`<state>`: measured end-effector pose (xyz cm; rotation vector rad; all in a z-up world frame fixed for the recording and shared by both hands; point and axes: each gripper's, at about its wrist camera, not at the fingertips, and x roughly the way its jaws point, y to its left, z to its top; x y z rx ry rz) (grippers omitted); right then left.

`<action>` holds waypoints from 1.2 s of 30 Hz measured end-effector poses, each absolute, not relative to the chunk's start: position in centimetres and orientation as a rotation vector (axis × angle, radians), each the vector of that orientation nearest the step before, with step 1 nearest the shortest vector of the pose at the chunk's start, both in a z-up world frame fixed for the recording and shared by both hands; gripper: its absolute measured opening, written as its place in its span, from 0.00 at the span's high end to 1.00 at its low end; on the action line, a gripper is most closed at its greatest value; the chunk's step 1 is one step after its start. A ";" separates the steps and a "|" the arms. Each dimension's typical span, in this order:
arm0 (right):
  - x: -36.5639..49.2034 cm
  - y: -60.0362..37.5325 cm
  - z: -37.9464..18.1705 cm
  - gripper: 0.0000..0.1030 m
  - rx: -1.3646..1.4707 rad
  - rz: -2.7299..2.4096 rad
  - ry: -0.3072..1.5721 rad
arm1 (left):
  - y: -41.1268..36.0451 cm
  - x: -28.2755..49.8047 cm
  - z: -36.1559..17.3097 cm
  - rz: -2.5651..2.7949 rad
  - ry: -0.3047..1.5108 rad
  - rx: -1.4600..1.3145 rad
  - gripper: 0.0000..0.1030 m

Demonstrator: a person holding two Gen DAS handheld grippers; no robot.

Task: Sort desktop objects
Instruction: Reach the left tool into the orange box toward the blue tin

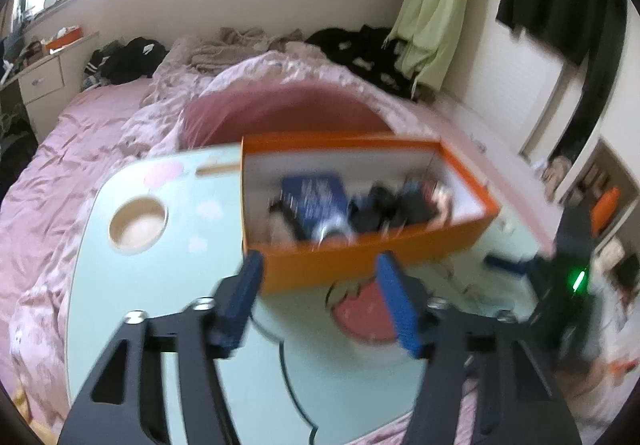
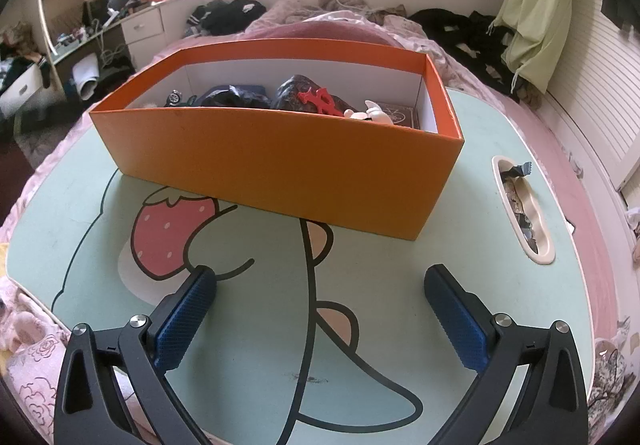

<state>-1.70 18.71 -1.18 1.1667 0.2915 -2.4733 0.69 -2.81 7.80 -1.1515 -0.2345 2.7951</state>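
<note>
the orange box [image 2: 276, 161] sits mid-frame on the desk [image 2: 460, 325], already holding the small items [image 2: 316, 99]. we judge it light, thin-walled card, best pinched at a rim. we see bare desk in front — its edge curves near, with bed [image 1: 60, 149] all round. left gripper [image 1: 320, 285] and right gripper [image 2: 320, 285] hover empty, jaws spread.

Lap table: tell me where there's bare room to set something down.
Free: the table between the orange box and the right gripper, over the strawberry print; also left of the box around the round cup recess. Crowded: inside the box and the side slot.
</note>
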 end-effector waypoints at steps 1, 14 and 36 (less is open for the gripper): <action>-1.7 18.7 -1.2 0.00 1.166 -2.473 0.292 | -3.0 -0.4 8.2 2.774 -0.248 -1.171 0.50; -1.7 18.8 -1.1 0.00 1.165 -2.474 0.291 | -1.8 -11.6 4.9 2.584 -0.289 -1.540 0.56; -1.6 19.1 -0.9 0.00 1.159 -2.474 0.292 | 3.3 -17.2 1.3 2.499 0.308 -1.815 0.33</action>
